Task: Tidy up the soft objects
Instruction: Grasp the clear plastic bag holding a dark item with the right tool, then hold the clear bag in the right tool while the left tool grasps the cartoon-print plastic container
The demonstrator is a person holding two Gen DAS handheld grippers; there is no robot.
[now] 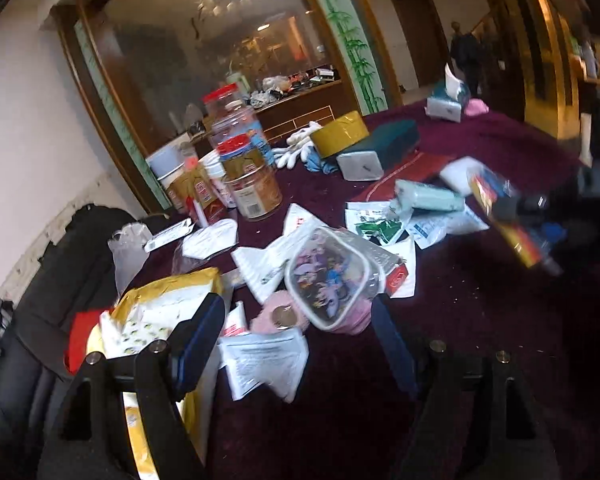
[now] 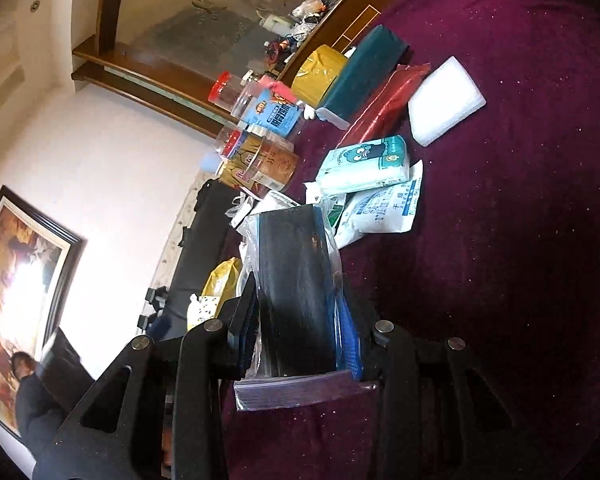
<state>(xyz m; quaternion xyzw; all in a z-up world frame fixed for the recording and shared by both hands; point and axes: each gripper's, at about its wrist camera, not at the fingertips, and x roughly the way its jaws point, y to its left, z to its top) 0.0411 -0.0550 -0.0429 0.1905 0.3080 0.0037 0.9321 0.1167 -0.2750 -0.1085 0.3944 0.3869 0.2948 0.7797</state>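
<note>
My left gripper (image 1: 296, 308) hangs open over a cluttered maroon tablecloth (image 1: 480, 320). Beyond its fingertips lie a clear pouch with a cartoon print (image 1: 332, 276), a pink mask-like piece (image 1: 276, 312) and white paper packets (image 1: 260, 360), none of them gripped. My right gripper (image 2: 298, 284) is shut on a clear zip bag with a dark folded item inside (image 2: 292, 248), held above the table. Ahead of it lie a tissue pack (image 2: 364, 164), a white bag with blue print (image 2: 384, 208) and a white foam block (image 2: 444, 100). At the right of the left wrist view, a blurred colourful package (image 1: 508, 220) hangs on a dark gripper.
Plastic jars with red lids (image 1: 252, 184) stand at the back left. A yellow tape roll (image 1: 340, 132), white gloves (image 1: 296, 148) and a dark green box (image 1: 392, 140) lie behind. A yellow padded envelope (image 1: 160, 308) and a black chair (image 1: 60, 280) are at the left.
</note>
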